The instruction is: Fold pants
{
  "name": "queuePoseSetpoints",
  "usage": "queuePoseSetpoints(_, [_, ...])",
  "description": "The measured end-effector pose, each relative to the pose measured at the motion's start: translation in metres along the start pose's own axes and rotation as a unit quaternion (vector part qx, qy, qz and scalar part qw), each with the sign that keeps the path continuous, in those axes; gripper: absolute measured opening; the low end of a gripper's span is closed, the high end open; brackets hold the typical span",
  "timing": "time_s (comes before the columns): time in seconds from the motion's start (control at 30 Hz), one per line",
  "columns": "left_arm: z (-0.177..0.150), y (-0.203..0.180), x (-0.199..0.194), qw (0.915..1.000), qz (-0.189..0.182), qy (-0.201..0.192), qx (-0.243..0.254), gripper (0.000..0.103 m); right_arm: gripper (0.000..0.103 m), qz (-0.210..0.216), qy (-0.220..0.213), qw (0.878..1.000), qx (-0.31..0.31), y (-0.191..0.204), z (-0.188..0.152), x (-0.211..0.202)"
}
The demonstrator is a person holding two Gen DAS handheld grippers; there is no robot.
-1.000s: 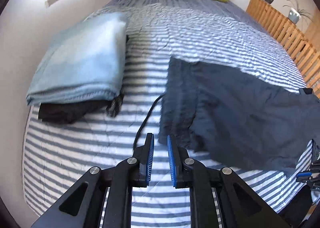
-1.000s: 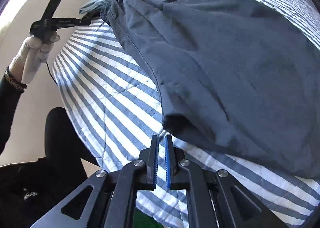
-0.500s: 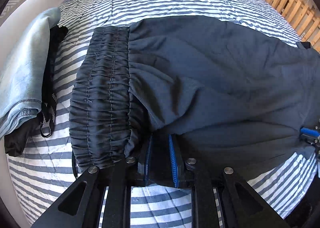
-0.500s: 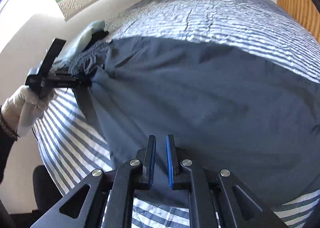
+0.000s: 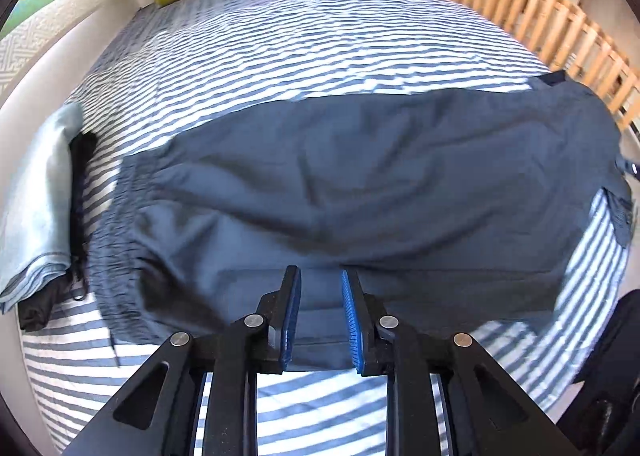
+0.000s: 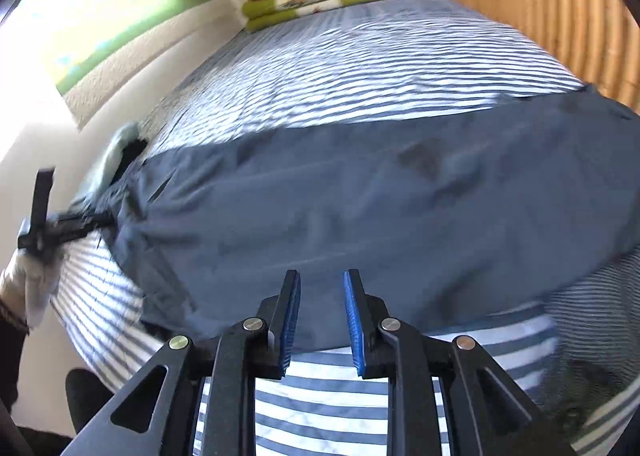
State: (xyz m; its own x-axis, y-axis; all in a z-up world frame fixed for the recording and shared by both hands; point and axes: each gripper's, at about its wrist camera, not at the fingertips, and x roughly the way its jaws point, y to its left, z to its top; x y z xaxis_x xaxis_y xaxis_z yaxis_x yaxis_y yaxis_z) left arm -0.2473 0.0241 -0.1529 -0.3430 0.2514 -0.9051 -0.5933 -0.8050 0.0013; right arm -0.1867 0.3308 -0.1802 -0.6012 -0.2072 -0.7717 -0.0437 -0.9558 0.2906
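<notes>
The pants (image 5: 360, 192) lie spread across the near part of the striped bed (image 5: 304, 36), waistband toward the left, legs running right toward the wooden rail (image 5: 532, 12). The left hand-held gripper (image 5: 320, 312) hovers at the near hem with its blue pads spread apart, cloth visible in the gap but not pinched. The right hand-held gripper (image 6: 320, 312) is likewise spread over the near edge of the pants (image 6: 380, 216), gripping nothing.

Only the left wrist view shows clearly the folded light-blue garment (image 5: 36, 200) with a black item (image 5: 80, 192) beside it, touching the waistband end. Only the right wrist view shows the left hand-held gripper (image 6: 80, 222) from outside, blurred, at the waistband, held by a gloved hand (image 6: 30, 284). Both views show the folded green blankets (image 6: 316, 0) at the far end of the bed.
</notes>
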Motion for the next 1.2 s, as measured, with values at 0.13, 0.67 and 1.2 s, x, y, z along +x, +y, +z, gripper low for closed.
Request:
queuePoseSetpoints(0.13, [0.006,-0.036,0.002,0.9996,-0.019,0.004,0.023,0.023,0.036,-0.076,-0.064,0.986,0.136,-0.118,0.020,-0.043])
queuePoseSetpoints(0.67, [0.014,-0.103,0.002,0.9983,-0.019,0.022,0.050,0.025,0.049,-0.063,-0.113,0.935,0.329,-0.321,0.063,-0.022])
queuePoseSetpoints(1.2, [0.011,-0.076,-0.002,0.9992,-0.025,0.006,0.030,0.026,0.009,-0.119,-0.194,0.946,0.229,-0.252,0.105,-0.068])
